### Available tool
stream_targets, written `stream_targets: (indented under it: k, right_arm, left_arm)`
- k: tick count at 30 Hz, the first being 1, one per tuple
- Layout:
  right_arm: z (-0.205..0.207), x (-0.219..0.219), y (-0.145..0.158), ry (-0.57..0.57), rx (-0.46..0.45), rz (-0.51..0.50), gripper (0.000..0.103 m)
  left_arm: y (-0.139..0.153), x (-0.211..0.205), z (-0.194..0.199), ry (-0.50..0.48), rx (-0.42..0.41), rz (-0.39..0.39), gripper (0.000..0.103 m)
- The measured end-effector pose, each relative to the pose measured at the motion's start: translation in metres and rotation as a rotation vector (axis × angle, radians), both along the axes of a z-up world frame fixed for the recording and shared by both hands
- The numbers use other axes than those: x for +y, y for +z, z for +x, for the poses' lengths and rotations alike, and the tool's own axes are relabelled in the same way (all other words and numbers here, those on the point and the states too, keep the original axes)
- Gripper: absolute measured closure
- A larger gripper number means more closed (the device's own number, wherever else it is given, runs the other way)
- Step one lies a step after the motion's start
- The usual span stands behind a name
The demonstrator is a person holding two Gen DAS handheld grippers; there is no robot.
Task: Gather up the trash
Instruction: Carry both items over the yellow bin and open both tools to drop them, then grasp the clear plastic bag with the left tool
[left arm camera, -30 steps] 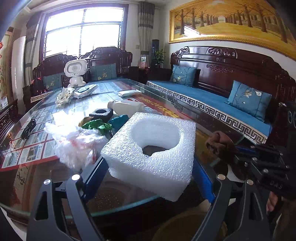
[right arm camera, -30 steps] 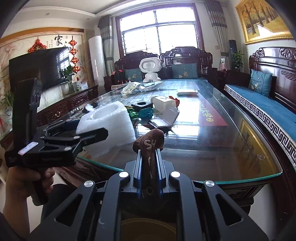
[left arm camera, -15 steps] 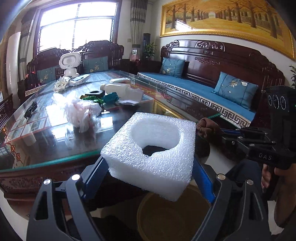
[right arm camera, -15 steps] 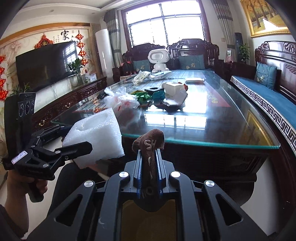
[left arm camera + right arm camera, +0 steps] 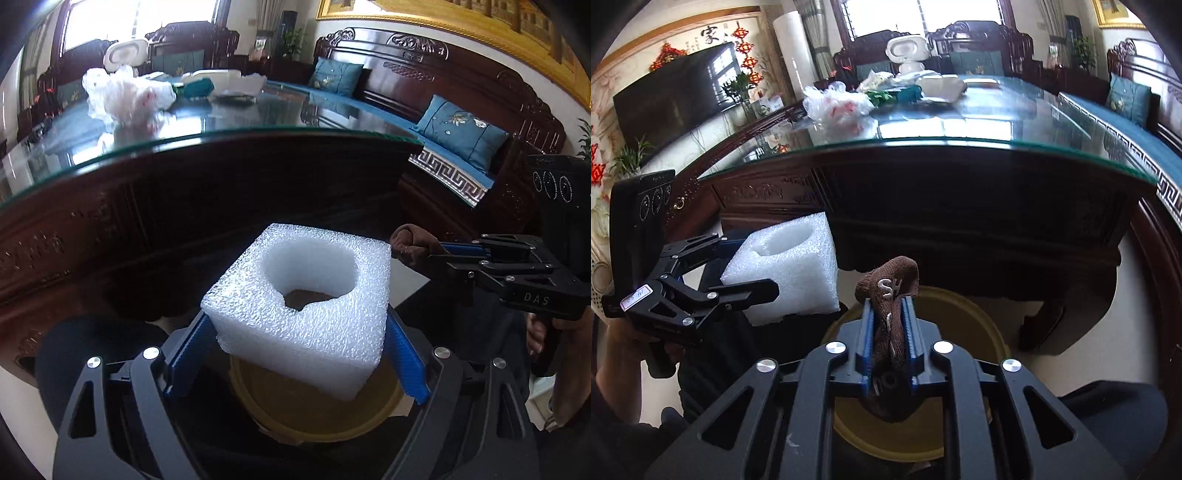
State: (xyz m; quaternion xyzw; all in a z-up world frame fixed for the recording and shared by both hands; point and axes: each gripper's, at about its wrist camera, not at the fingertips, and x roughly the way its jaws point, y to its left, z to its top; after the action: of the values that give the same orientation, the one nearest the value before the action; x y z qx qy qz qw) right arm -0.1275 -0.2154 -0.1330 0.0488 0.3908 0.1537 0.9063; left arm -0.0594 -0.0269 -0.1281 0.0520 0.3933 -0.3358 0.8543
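Left wrist view: the left gripper (image 5: 297, 334) has its jaws pinching a white square foam block with a round hollow (image 5: 306, 288) by two opposite sides, directly above the round yellow bin (image 5: 314, 413) on the floor. Judged risk: the block is nearly as wide as the bin mouth, so a tilted release could leave it perched on the rim or let it tip out. The right gripper (image 5: 424, 249) hovers just beside the block; a careless swing could knock it.

Right wrist view: the right gripper (image 5: 888, 306) has its jaws pressed on a brown knitted sock with pale lettering (image 5: 890, 291), held over the same yellow bin (image 5: 960, 317). The limp sock may cling to the ribbed blue pads (image 5: 868, 325) on opening, or drape over the rim.

The glass-topped dark carved wooden counter (image 5: 960, 147) carries a crumpled clear plastic bag with red print (image 5: 838, 107) and further litter beyond. Carved benches with blue cushions and a wall television surround it.
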Motion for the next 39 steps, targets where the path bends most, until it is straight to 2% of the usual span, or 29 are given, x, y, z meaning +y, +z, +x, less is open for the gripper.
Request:
stream_targets:
  k: [1,2,10,19,24,28,34,39]
  right_arm:
    - [0.000,0.000,-0.002,-0.010,-0.001,-0.008,0.056]
    - [0.000,0.000,-0.003,-0.014,-0.001,-0.015,0.051]
    - [0.002,-0.012,0.001,-0.020,-0.005,0.008,0.051]
    - [0.001,-0.029,0.006,-0.062,-0.020,0.002,0.051]
    - [0.003,-0.036,0.007,-0.080,-0.025,0.004,0.051]
    - [0.007,-0.037,0.009,-0.076,-0.028,0.004,0.051]
    - [0.018,-0.030,0.021,-0.041,-0.071,0.033,0.050]
    - [0.041,-0.020,0.039,-0.013,-0.123,0.054,0.050]
  left_arm:
    - [-0.003,-0.001,0.000,-0.003,0.004,0.009,0.017]
    - [-0.005,-0.003,0.000,-0.007,0.006,0.016,0.017]
    - [-0.017,-0.021,0.004,-0.034,0.035,0.043,0.016]
    - [-0.033,-0.057,0.010,-0.122,0.102,0.070,0.014]
    - [-0.039,-0.074,0.012,-0.157,0.112,0.080,0.004]
    - [-0.040,-0.078,0.013,-0.164,0.118,0.068,0.004]
    - [-0.028,-0.064,0.021,-0.100,0.084,0.053,0.004]
    - [0.001,-0.036,0.038,0.029,-0.021,0.069,0.004]
